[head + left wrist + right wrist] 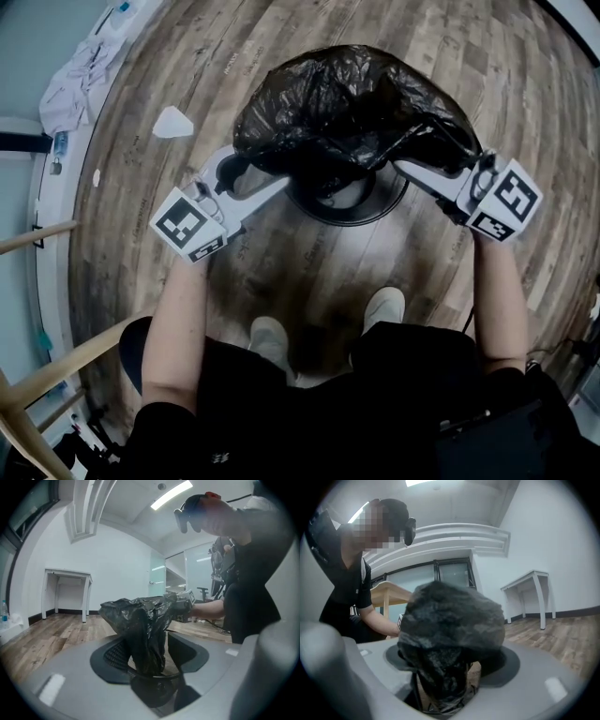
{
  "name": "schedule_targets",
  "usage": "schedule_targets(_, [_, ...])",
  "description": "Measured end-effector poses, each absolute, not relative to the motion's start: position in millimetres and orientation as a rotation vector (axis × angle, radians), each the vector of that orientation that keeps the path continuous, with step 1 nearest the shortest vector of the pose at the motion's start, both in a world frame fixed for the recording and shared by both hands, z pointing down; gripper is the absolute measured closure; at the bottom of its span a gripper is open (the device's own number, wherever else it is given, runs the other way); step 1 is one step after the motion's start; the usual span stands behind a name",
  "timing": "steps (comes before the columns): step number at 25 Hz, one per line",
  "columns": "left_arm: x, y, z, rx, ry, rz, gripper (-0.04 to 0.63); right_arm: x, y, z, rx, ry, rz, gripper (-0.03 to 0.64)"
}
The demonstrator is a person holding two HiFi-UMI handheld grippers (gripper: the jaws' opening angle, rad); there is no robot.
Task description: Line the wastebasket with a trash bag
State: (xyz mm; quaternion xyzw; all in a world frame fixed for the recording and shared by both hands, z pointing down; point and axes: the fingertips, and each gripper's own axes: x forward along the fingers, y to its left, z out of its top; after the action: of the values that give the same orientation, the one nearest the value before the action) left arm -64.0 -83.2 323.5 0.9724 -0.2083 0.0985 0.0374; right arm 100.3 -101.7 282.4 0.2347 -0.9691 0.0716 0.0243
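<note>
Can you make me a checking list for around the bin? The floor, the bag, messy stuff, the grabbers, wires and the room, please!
surface: wood-plank floor; the wastebasket stands on it.
job's things: black trash bag puffed up above the round black wastebasket; the near side of the rim is bare.
clutter: white scrap on the floor; crumpled white cloth on a white surface at the side.
grippers: left gripper jaws apart, bag loose between them; right gripper jaws closed on a bunch of the bag.
cables: nothing seen clearly.
surroundings: white table by the wall; wooden frame; the person's shoes close to the wastebasket.
</note>
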Motion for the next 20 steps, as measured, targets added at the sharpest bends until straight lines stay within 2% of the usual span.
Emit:
schedule_targets(5, [-86.7,-65.3,318.2,2.931,-0.535,0.211,0.268,94.7,-97.3,291.8,0.732,-3.015,0.217,0.264])
schedule_targets(7, [-103.5,-70.4,311.3,2.892,-0.573,0.127,0.258,92.2,-95.6,293.7,0.730,-3.020,0.213,0.264])
schedule_targets(13, [-125.7,-101.7,284.6,2.812,-0.728,-0.064,0.259,86.5,-93.2,296.0,0.700,-3.025,0.212,0.264])
schedule_targets(16, [-127.4,-130.3,285.0,2.751,-0.876,-0.058,0.274,83.2,-91.4,295.7,0.687,-3.026,0.206,0.264])
schedule_targets(17, [-127.3,-138.2,287.7,2.719,-0.904,-0.052,0.307,82.1,-90.9,295.2,0.685,-3.027,0.206,0.264])
schedule_targets(20, [-116.8,-145.6,295.3,2.683,-0.894,-0.016,0.310,79.5,-89.1,291.1,0.680,-3.035,0.205,0.264])
